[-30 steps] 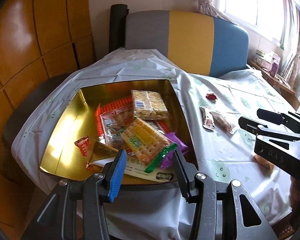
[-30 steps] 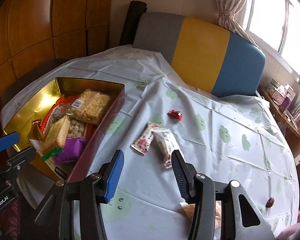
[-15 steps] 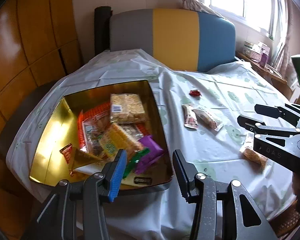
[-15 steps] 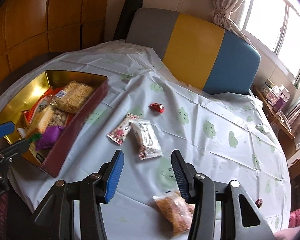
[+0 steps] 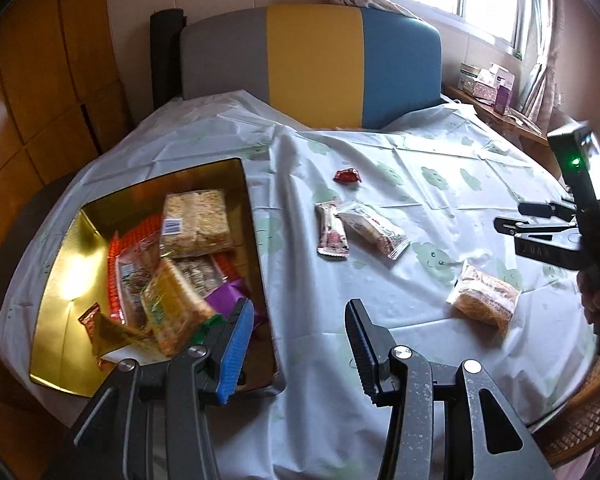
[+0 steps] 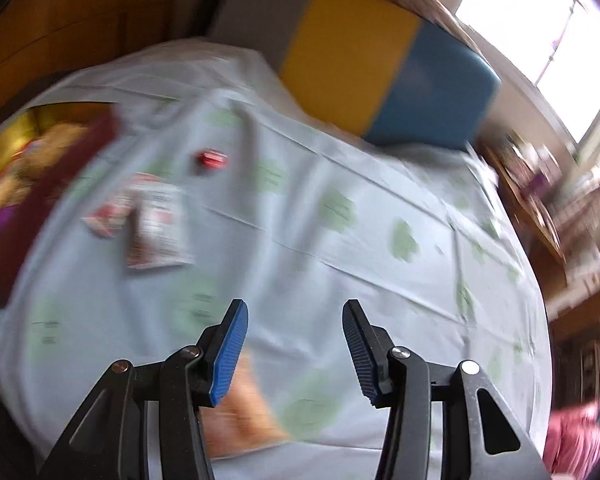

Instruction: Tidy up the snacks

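Left gripper [image 5: 298, 320] is held spread and empty above the near corner of the gold tin [image 5: 56, 280], where several snack packs are piled. Right gripper [image 6: 294, 334] is also spread, nothing pinched; right view is blurred. An orange snack pack [image 5: 485, 298] is seen on the tablecloth [image 5: 420, 152], below it.

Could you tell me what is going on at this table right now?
A person with a gripper in each hand is sorting snacks into a gold tin that already holds several packets. Both the left gripper and the right gripper are open and empty. Four items lie loose on the tablecloth: a red candy, two wrapped bars and an orange snack pack, nearest the right gripper.
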`<action>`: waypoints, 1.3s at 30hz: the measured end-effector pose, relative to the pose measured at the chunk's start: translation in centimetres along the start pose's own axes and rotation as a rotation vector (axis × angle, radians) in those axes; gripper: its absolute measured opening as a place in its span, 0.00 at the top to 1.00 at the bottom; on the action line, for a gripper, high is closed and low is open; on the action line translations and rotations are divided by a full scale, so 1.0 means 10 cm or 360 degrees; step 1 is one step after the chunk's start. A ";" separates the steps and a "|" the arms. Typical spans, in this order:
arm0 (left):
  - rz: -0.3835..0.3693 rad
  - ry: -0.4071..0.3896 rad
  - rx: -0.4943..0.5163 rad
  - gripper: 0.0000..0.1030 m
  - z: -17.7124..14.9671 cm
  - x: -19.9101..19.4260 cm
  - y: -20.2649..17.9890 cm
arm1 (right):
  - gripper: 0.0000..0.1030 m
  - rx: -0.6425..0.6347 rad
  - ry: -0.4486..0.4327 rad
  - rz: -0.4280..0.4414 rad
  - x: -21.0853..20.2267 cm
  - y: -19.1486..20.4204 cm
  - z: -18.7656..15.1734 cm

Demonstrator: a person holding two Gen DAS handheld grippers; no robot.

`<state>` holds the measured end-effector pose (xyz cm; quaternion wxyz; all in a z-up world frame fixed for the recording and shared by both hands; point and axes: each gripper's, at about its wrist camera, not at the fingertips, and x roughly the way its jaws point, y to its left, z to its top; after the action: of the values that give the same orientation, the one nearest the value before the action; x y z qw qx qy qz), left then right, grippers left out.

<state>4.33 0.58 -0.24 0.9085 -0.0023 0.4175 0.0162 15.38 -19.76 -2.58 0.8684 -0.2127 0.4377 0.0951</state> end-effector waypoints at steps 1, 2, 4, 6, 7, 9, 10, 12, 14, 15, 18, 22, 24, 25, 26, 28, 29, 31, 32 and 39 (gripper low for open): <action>-0.0008 0.0009 -0.0004 0.53 0.01 0.02 0.00 | 0.51 0.0099 0.0043 -0.0014 0.10 -0.17 -0.04; -0.0018 0.0024 -0.0010 0.53 0.04 0.05 -0.01 | 0.51 0.0189 0.0094 -0.0001 0.17 -0.29 -0.06; -0.0041 0.0050 -0.0021 0.53 0.08 0.10 -0.03 | 0.51 0.0331 0.0166 0.0027 0.25 -0.46 -0.06; -0.0067 0.0081 -0.0037 0.53 0.12 0.15 -0.06 | 0.51 0.0448 0.0193 0.0054 0.29 -0.61 -0.06; -0.0092 0.0098 -0.0041 0.53 0.14 0.19 -0.09 | 0.51 0.0496 0.0218 0.0060 0.31 -0.66 -0.08; -0.0121 0.0127 -0.0041 0.53 0.19 0.27 -0.16 | 0.51 0.0552 0.0248 0.0072 0.34 -0.72 -0.10; -0.0130 0.0145 -0.0041 0.53 0.21 0.32 -0.19 | 0.51 0.0570 0.0250 0.0079 0.33 -0.73 -0.11; -0.0158 0.0187 -0.0042 0.53 0.28 0.44 -0.27 | 0.51 0.0588 0.0241 0.0092 0.30 -0.74 -0.11; -0.0183 0.0217 -0.0042 0.53 0.35 0.55 -0.36 | 0.51 0.0600 0.0225 0.0104 0.29 -0.74 -0.10; -0.0191 0.0233 -0.0037 0.53 0.40 0.63 -0.42 | 0.51 0.0603 0.0218 0.0106 0.29 -0.75 -0.09; -0.0210 0.0277 -0.0054 0.53 0.51 0.81 -0.52 | 0.51 0.0609 0.0204 0.0118 0.27 -0.75 -0.09; -0.0201 0.0352 -0.0108 0.53 0.65 1.12 -0.60 | 0.51 0.0617 0.0180 0.0134 0.23 -0.75 -0.07; -0.0214 0.0384 -0.0138 0.53 0.71 1.26 -0.64 | 0.51 0.0620 0.0175 0.0144 0.23 -0.76 -0.06; -0.0200 0.0395 -0.0138 0.53 0.74 1.33 -0.66 | 0.51 0.0620 0.0170 0.0146 0.22 -0.76 -0.06; -0.0164 0.0407 -0.0129 0.53 0.77 1.42 -0.69 | 0.51 0.0621 0.0164 0.0147 0.21 -0.76 -0.06; -0.0122 0.0435 -0.0122 0.51 0.79 1.55 -0.72 | 0.51 0.0624 0.0149 0.0156 0.20 -0.77 -0.05; -0.0116 0.0442 -0.0126 0.46 0.80 1.60 -0.73 | 0.51 0.0628 0.0143 0.0164 0.19 -0.77 -0.04; -0.0096 0.0425 -0.0126 0.42 0.84 1.67 -0.76 | 0.51 0.0634 0.0135 0.0178 0.18 -0.78 -0.04; -0.0086 0.0413 -0.0109 0.43 0.86 1.69 -0.79 | 0.51 0.0636 0.0132 0.0183 0.18 -0.78 -0.03; -0.0191 0.0297 0.0182 0.63 0.77 1.67 -1.04 | 0.51 0.0652 0.0120 0.0199 0.17 -0.80 -0.03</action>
<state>21.41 -9.23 -8.00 0.8638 0.0230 0.4995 -0.0623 18.99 -27.02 -1.81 0.8688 -0.0075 0.4925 0.0499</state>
